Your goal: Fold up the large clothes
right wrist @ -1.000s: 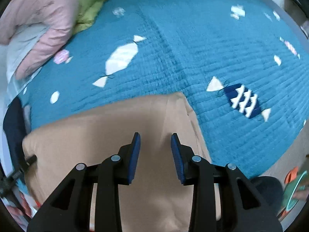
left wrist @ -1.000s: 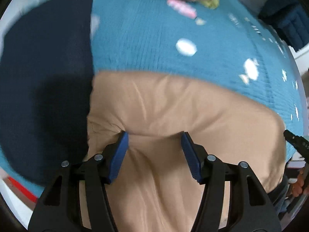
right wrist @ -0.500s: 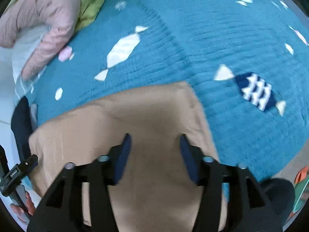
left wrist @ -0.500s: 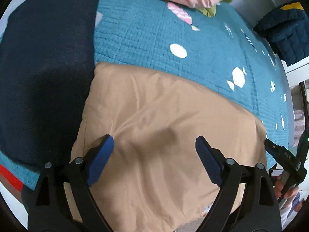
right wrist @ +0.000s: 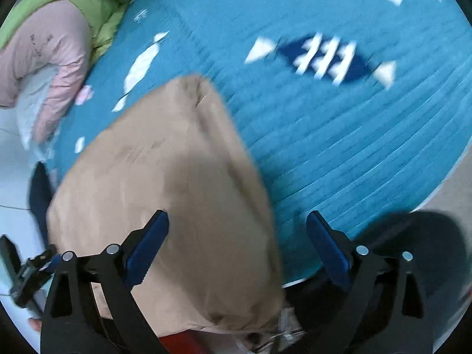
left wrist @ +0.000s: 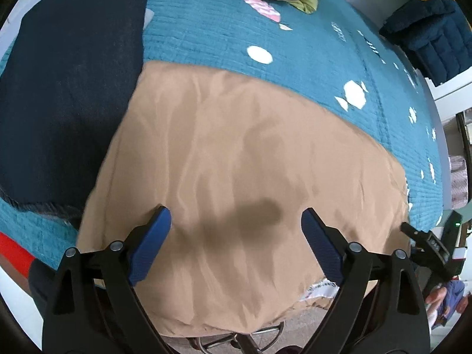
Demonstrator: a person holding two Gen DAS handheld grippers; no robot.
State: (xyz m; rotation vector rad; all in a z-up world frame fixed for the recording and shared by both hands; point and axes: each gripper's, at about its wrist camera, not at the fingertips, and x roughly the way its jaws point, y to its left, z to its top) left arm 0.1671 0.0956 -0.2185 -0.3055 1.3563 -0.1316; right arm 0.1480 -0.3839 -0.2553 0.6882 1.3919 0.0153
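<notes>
Below — tan garment (folded) under left gripper

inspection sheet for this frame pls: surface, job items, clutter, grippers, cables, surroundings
Surface: teal quilt with white and navy patches, covering a bed.
Job's things: tan garment folded flat at the near edge; dark navy garment flat beside it, their edges meeting.
Clutter: pink bedding and green bedding bunched at the far side.
Grippers: left gripper and right gripper have just been opening; both now open above the tan garment, nothing between the pads.
Cables: nothing seen.
Surroundings: navy padded jacket off the bed.
</notes>
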